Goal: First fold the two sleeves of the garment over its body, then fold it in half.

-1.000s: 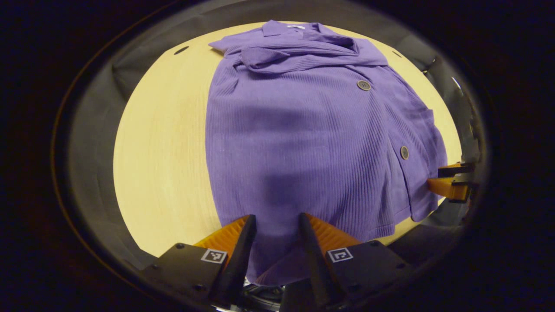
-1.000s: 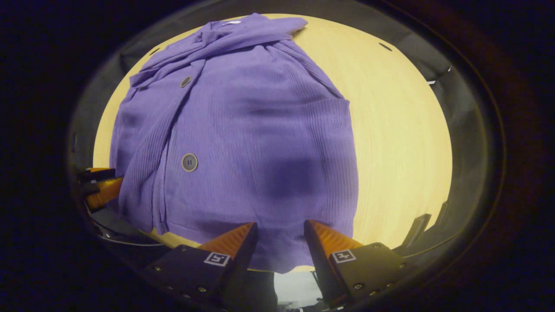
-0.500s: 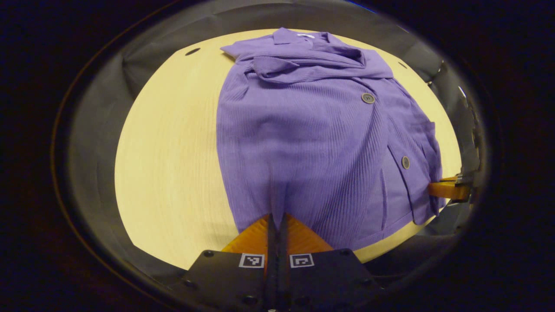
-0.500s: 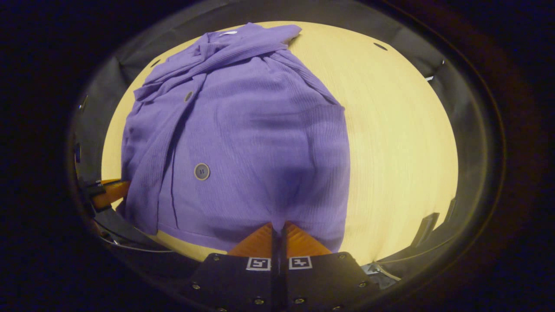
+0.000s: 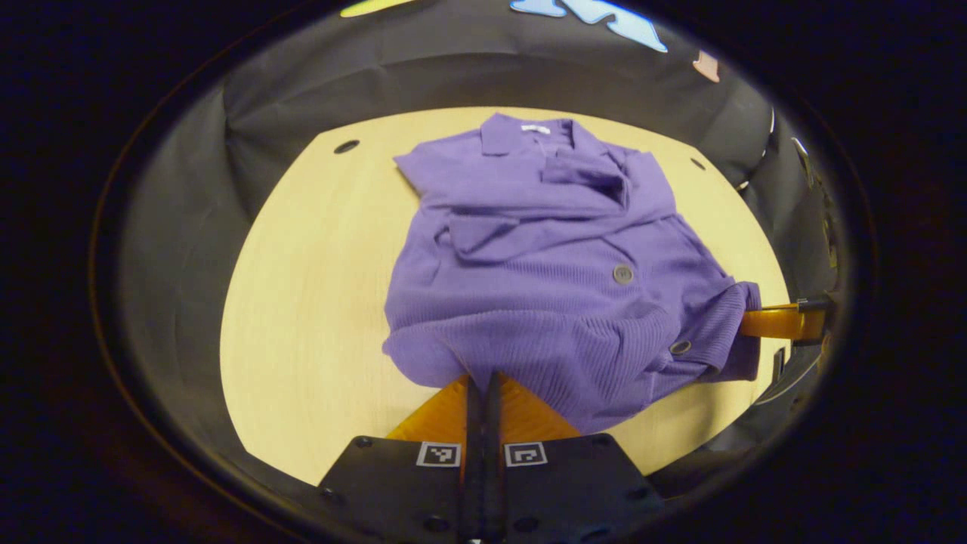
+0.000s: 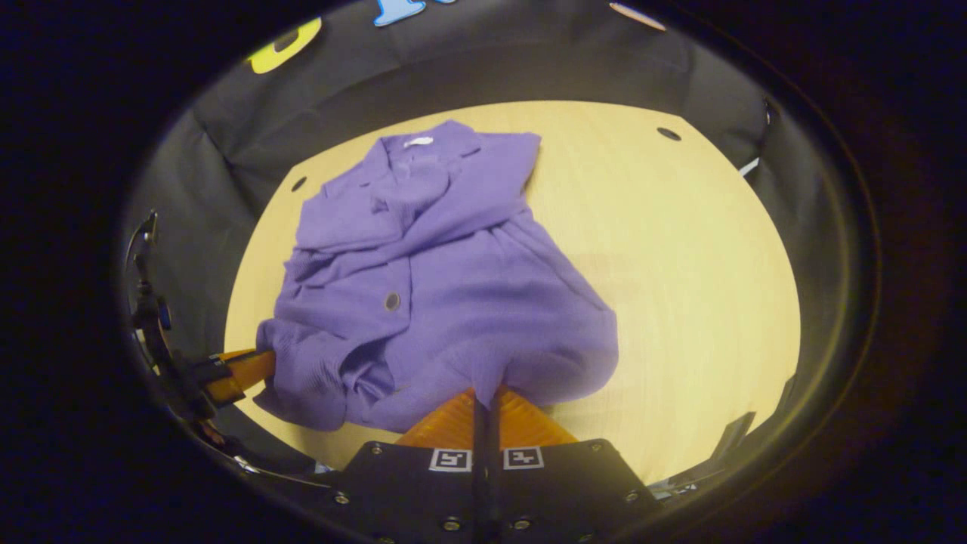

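Sleeves lie folded over the purple shirt (image 5: 544, 257) on the round table (image 5: 302, 302), and both grippers are clenched on its near hem — left gripper (image 5: 483, 385) at one corner, right gripper (image 6: 483, 397) at the other — lifting it toward the collar. Uneven lifting looks likely to skew the fold, and a slipping hem could undo the sleeves.

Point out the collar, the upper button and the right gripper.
collar (image 5: 529, 134), left gripper view, at its back edge.
upper button (image 5: 622, 273), left gripper view, button centre.
right gripper (image 6: 483, 397), right gripper view, between its fingertips.
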The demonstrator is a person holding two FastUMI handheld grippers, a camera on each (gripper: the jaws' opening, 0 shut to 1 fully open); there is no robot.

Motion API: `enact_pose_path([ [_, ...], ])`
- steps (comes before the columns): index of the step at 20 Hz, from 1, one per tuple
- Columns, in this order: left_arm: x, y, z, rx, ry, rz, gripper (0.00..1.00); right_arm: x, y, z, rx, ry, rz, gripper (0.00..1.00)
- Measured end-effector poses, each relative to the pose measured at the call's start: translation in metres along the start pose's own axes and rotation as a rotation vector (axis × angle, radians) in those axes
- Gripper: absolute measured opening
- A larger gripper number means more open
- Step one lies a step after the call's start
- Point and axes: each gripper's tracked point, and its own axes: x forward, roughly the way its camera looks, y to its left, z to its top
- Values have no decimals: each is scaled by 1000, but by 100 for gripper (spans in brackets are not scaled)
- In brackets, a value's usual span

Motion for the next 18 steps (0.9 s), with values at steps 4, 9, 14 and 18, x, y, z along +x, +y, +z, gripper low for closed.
enact_pose_path([
  [4, 5, 6, 50, -19, -63, 2, 6, -2, 0, 47, -13, -63, 19, 0],
  [9, 13, 13, 95, -19, -120, 17, 6, 3, -3, 103, -12, -136, 26, 0],
  [14, 26, 17, 144, -28, -173, 24, 7, 12, -8, 156, 4, -198, 29, 1],
  [18, 44, 22, 187, -34, -216, 26, 7, 25, -10, 198, 15, -242, 32, 1],
])
